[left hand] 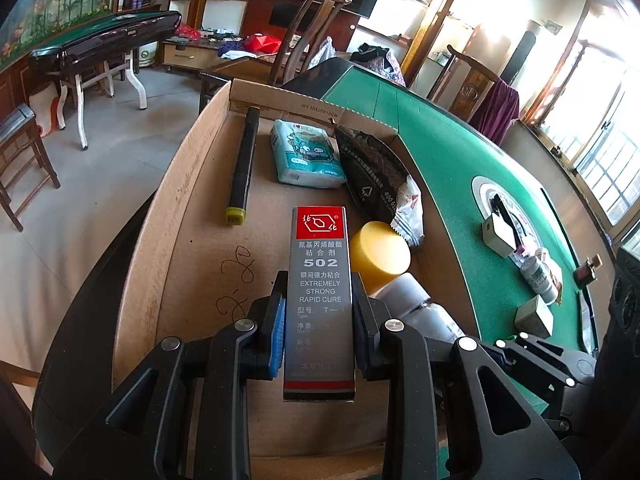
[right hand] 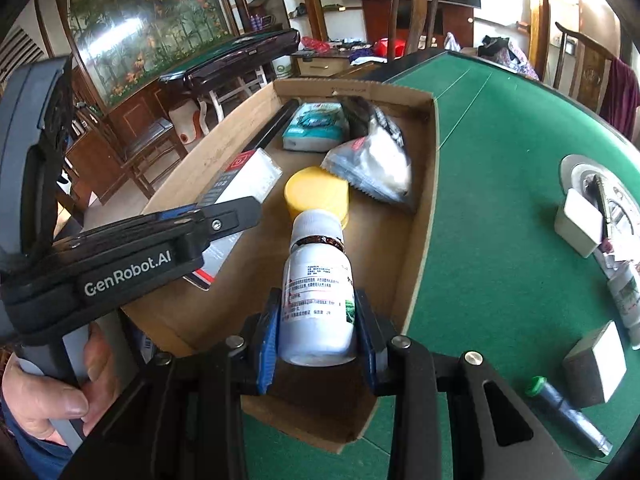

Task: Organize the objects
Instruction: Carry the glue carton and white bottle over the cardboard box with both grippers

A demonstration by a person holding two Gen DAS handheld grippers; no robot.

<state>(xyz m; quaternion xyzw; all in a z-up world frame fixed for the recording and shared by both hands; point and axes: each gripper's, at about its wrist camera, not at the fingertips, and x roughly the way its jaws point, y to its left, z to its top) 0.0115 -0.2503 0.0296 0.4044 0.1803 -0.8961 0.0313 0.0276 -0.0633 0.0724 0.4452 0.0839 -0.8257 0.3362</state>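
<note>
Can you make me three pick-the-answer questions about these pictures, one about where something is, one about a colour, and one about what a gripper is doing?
1. Where does the tissue pack lie?
A. inside the cardboard box
B. on the green table
C. on the floor

2. What colour is the round lid beyond the white bottle?
A. red
B. yellow
C. blue

3. What is the left gripper doing?
A. hanging open
B. gripping a pen
C. gripping the 502 glue box

Answers: 1 A, box walls surround the pack. 2 B, its top shows yellow. 3 C, both pads press the glue box's sides.
</note>
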